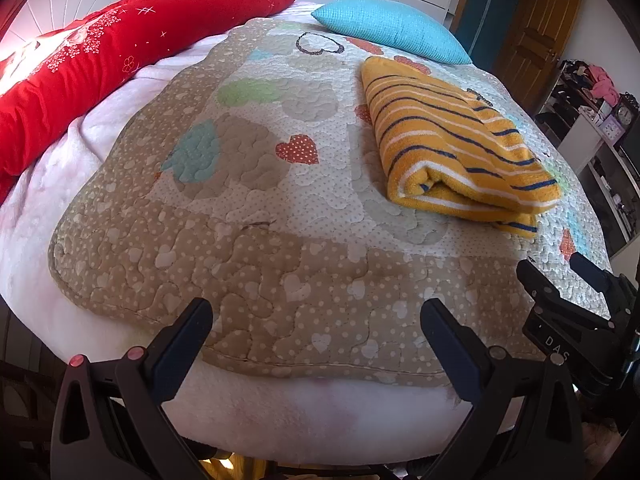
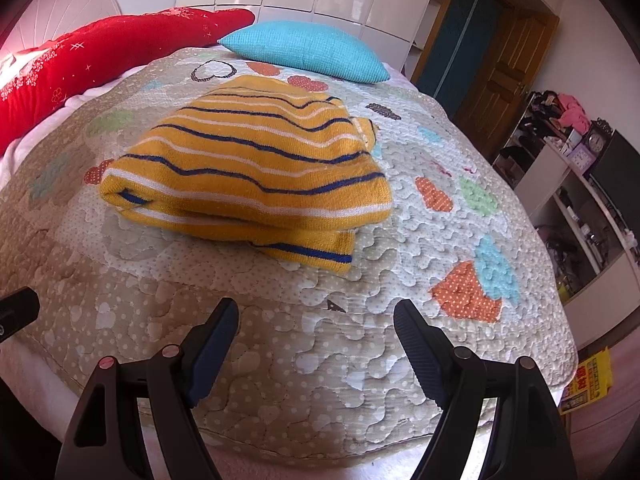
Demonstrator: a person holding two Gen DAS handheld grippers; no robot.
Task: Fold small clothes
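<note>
A yellow knitted garment with navy and white stripes (image 1: 456, 136) lies folded in a thick bundle on the quilted heart-pattern bedspread (image 1: 248, 240); it also shows in the right wrist view (image 2: 256, 168). My left gripper (image 1: 316, 316) is open and empty above the near edge of the bed, well short and left of the garment. My right gripper (image 2: 316, 316) is open and empty, in front of the garment and apart from it. The right gripper also shows at the right edge of the left wrist view (image 1: 560, 272).
A red pillow (image 1: 80, 68) and a turquoise cushion (image 1: 392, 28) lie at the head of the bed. White shelves with clutter (image 2: 580, 168) and a wooden door (image 2: 508, 76) stand to the right. A white blanket (image 1: 60, 184) shows under the bedspread.
</note>
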